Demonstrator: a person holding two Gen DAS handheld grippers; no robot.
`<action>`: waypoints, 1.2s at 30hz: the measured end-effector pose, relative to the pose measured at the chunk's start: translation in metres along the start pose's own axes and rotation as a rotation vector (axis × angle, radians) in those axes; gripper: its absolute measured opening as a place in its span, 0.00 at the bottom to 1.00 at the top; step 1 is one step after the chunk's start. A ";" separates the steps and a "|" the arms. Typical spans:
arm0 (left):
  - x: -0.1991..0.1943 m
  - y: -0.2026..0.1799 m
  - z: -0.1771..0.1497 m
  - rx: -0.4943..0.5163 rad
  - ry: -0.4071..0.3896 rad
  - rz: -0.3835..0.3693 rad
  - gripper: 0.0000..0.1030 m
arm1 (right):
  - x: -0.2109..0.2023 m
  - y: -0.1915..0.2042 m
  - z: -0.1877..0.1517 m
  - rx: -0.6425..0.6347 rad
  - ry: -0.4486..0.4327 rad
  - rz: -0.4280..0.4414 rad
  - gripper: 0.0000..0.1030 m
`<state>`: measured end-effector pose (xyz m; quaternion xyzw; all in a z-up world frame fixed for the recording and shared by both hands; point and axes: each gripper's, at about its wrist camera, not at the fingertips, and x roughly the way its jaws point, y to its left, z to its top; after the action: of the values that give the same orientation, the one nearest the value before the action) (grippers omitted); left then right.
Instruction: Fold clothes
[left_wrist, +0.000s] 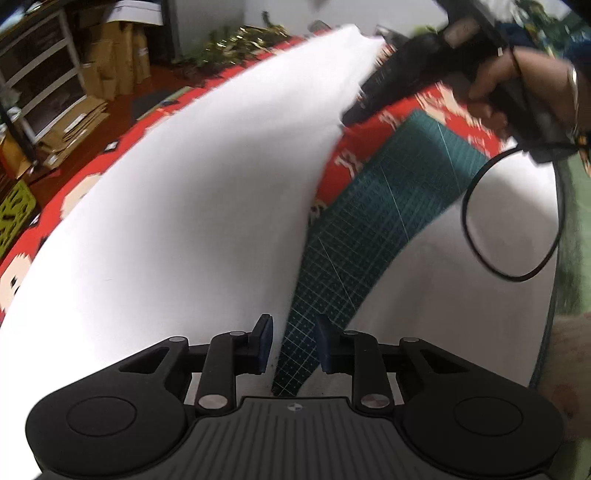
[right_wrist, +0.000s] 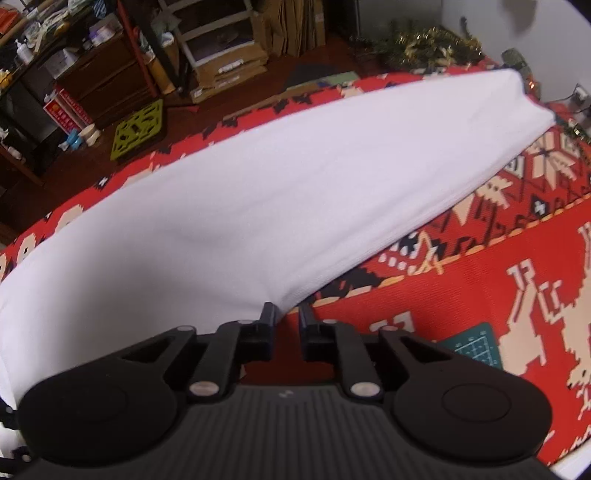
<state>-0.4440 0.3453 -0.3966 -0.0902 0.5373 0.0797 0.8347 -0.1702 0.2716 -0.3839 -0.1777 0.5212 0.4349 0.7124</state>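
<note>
A white folded cloth (left_wrist: 192, 192) lies on a red patterned tablecloth (left_wrist: 343, 166); it also shows in the right wrist view (right_wrist: 258, 206) as a long folded band. My left gripper (left_wrist: 293, 341) is open and empty, low over the cloth's near edge and a green cutting mat (left_wrist: 373, 229). My right gripper (right_wrist: 287, 321) is open with a narrow gap, right at the cloth's near corner, not gripping it. In the left wrist view the right gripper (left_wrist: 369, 107) is blurred at the cloth's far edge, held by a hand (left_wrist: 517, 85).
A second white piece (left_wrist: 461, 295) lies right of the mat, with a black cable (left_wrist: 476, 254) looping over it. Beyond the table are shelves (right_wrist: 218, 37), cardboard boxes (left_wrist: 110, 62), a green crate (right_wrist: 138, 129) and tinsel greenery (right_wrist: 428, 44). The red tablecloth (right_wrist: 480, 280) spreads to the right.
</note>
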 end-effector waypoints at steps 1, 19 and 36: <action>0.004 -0.001 -0.002 0.017 0.011 0.005 0.24 | -0.003 0.000 -0.002 -0.009 -0.003 0.011 0.16; 0.006 0.015 -0.016 -0.017 0.062 0.016 0.02 | 0.017 -0.065 0.037 0.087 -0.058 -0.095 0.04; 0.012 0.014 0.001 -0.222 0.144 0.099 0.02 | 0.046 -0.286 0.161 0.404 -0.181 -0.251 0.17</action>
<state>-0.4416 0.3600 -0.4084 -0.1609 0.5875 0.1733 0.7739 0.1582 0.2460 -0.4192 -0.0553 0.5055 0.2441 0.8257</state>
